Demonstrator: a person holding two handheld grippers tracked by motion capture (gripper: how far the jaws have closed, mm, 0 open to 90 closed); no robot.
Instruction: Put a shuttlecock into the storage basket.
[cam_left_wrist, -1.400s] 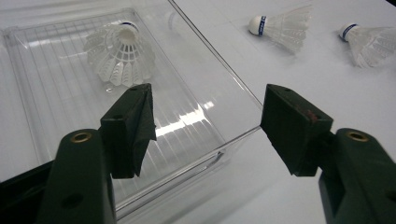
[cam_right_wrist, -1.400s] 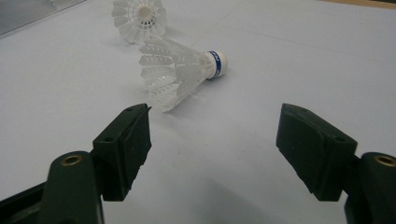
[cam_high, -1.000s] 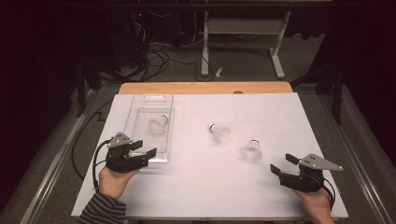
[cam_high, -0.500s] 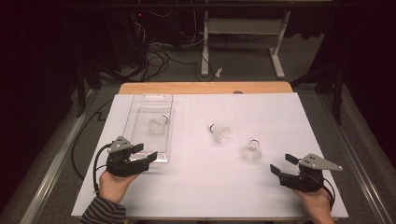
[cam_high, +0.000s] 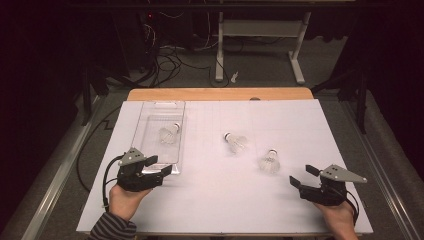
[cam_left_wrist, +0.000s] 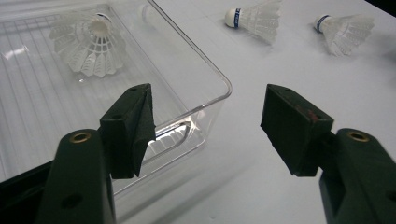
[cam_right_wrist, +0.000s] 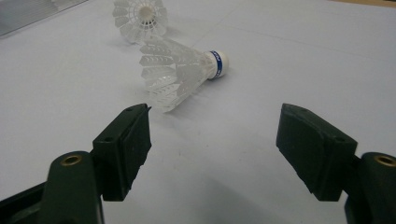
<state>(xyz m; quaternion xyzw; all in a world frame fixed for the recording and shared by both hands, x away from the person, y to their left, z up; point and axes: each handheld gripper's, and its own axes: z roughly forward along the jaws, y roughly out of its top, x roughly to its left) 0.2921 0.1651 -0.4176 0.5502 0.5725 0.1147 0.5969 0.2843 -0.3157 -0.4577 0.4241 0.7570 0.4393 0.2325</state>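
Observation:
A clear plastic tray lies at the left of the white table, with one white shuttlecock inside it. Two more shuttlecocks lie on the table: one in the middle and one to its right. My left gripper is open at the tray's near right corner, with nothing between its jaws; the shuttlecock in the tray lies beyond. My right gripper is open and empty, just short of the right shuttlecock, which lies on its side with its blue-banded cork to the right.
The white sheet covers the table, and a wooden strip runs along the far edge. Cables and a stand's legs lie on the dark floor beyond. Bare surface spreads between the two grippers.
My left gripper has drawn back slightly toward the near edge of the table. The right gripper and the shuttlecocks have stayed where they were.

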